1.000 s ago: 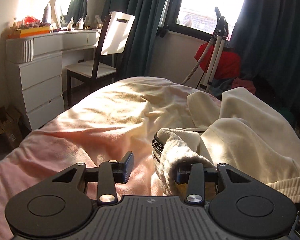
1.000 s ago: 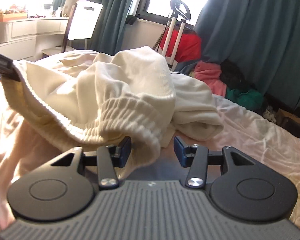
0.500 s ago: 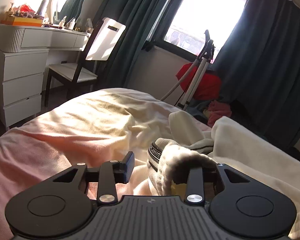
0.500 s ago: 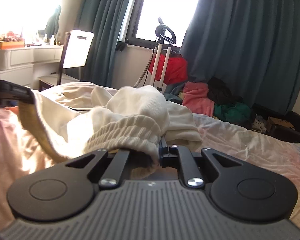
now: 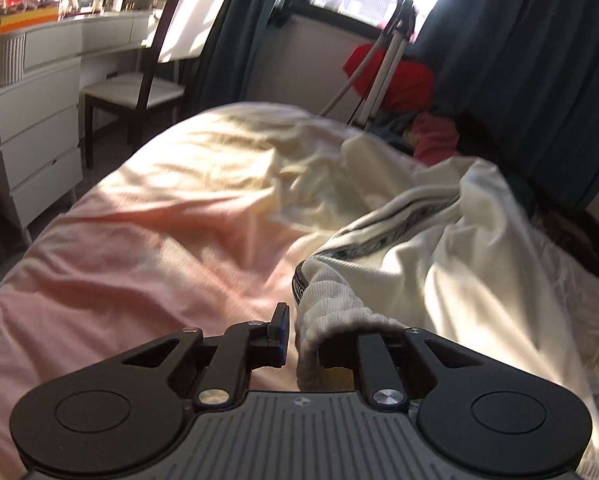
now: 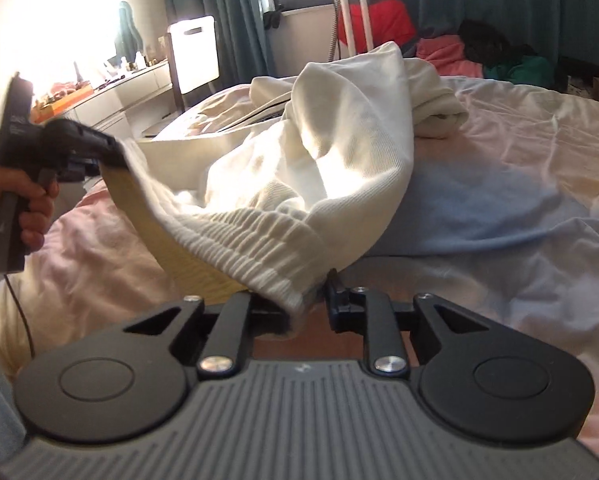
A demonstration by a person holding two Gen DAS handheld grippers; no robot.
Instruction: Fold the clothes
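Both ends are pinched now: right gripper (image 6: 308,306) just clamped then eased slightly on the cream sweatpants' (image 6: 339,152) waistband, left gripper (image 5: 299,336) closed on the other side. Waistband's stretched above the bed (image 6: 519,184), legs trailing toward the window, so it's ready to spread flat.

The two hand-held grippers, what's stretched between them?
In the right wrist view, the cream garment's ribbed waistband spans from the left hand-held gripper to the right hand-held gripper, above the pink bedsheet.
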